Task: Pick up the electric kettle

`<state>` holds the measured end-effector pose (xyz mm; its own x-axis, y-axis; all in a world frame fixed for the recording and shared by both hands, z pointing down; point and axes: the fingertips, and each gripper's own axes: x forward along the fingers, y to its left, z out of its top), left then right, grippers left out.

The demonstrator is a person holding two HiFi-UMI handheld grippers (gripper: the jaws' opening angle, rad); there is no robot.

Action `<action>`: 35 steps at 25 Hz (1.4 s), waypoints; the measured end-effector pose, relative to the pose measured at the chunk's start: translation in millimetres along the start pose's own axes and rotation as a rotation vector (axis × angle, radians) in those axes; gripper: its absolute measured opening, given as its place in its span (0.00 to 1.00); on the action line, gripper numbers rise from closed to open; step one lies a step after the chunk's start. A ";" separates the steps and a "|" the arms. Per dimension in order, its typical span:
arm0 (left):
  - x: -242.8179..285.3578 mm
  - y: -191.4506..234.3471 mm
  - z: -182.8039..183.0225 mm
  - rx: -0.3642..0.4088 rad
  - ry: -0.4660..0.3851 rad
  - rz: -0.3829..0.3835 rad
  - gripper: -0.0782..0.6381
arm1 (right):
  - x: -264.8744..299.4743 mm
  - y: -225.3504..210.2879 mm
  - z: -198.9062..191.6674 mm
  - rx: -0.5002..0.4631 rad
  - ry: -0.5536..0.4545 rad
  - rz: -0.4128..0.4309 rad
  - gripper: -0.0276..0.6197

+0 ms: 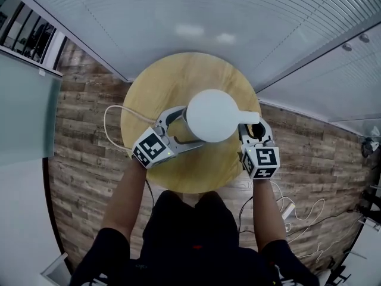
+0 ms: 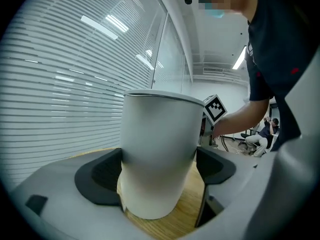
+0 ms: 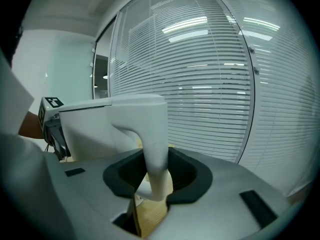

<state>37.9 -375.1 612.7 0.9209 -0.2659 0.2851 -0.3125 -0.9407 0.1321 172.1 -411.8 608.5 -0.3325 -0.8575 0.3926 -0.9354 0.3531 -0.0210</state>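
Note:
A white electric kettle (image 1: 211, 115) stands on the round wooden table (image 1: 155, 94), its handle (image 1: 249, 117) pointing right. My left gripper (image 1: 191, 127) reaches in from the left with its jaws spread wide around the kettle body (image 2: 157, 149). The dark pads (image 2: 100, 176) sit close on both sides, and I see no firm press. My right gripper (image 1: 253, 128) comes from the near right. In the right gripper view the handle (image 3: 152, 134) runs down between the pads (image 3: 185, 176), which close against it at my right gripper (image 3: 155, 176). The kettle rests on the wood.
A white cable (image 1: 110, 118) loops off the table's left side onto the plank floor. More cords (image 1: 297, 213) lie on the floor at the right. Glass walls with blinds (image 1: 196, 16) stand just behind the table. The person's legs are at the near edge.

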 end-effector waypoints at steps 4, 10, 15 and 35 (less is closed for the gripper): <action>-1.8 1.3 1.2 0.006 0.002 -0.001 0.75 | -0.8 0.6 2.3 0.020 -0.015 -0.017 0.25; -10.6 2.4 14.1 0.014 0.000 0.003 0.75 | -4.8 6.8 23.1 0.009 -0.053 -0.020 0.25; -22.4 -2.5 45.8 -0.008 -0.020 0.005 0.75 | -17.9 8.9 56.9 -0.009 -0.071 -0.008 0.25; -133.0 -107.5 199.8 0.049 -0.081 0.117 0.75 | -152.6 75.9 200.7 -0.002 -0.163 0.065 0.25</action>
<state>-4.5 -280.7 370.9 0.8953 -0.3886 0.2176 -0.4088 -0.9110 0.0551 127.7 -329.3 362.5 -0.4072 -0.8821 0.2366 -0.9112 0.4101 -0.0394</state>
